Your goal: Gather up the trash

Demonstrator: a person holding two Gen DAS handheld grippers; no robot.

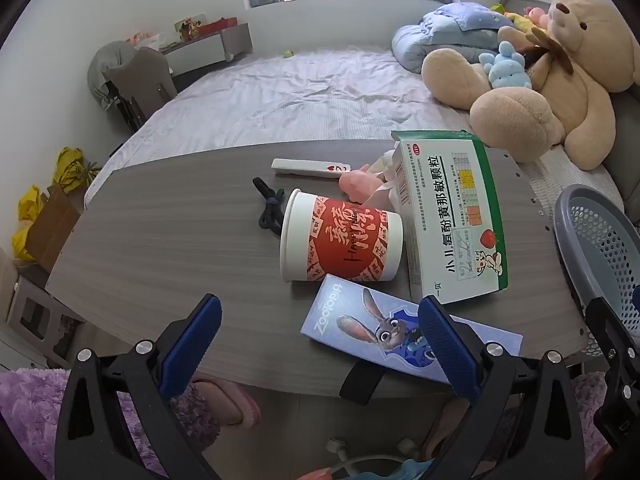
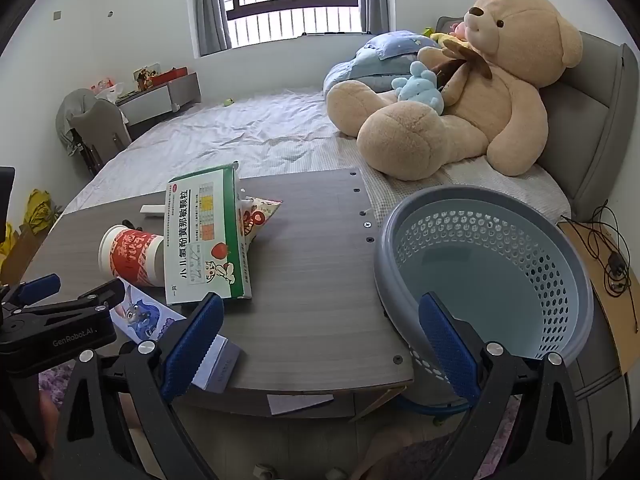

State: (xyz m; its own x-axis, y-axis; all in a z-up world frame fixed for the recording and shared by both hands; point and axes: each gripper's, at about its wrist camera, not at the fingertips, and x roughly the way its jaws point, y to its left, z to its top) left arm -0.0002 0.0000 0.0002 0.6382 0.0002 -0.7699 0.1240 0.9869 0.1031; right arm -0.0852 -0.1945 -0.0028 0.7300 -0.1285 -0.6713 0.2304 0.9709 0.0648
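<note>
A red-and-white paper cup (image 1: 340, 242) lies on its side on the grey wooden table (image 1: 168, 232). Next to it are a green-and-white medicine box (image 1: 452, 212), a blue Zootopia box (image 1: 376, 328), crumpled pink and white wrappers (image 1: 368, 184) and a black cord (image 1: 268, 208). My left gripper (image 1: 320, 344) is open and empty, just short of the Zootopia box. My right gripper (image 2: 320, 344) is open and empty at the table's near edge, between the medicine box (image 2: 204, 236) and the empty blue-grey perforated basket (image 2: 488, 280). The cup (image 2: 132, 258) and a snack wrapper (image 2: 256, 216) also show there.
A white flat stick-like item (image 1: 308, 168) lies at the table's far side. Behind the table is a bed (image 1: 288, 96) with a big teddy bear (image 2: 472, 92). A cardboard sheet with a black cable (image 2: 612, 264) lies right of the basket.
</note>
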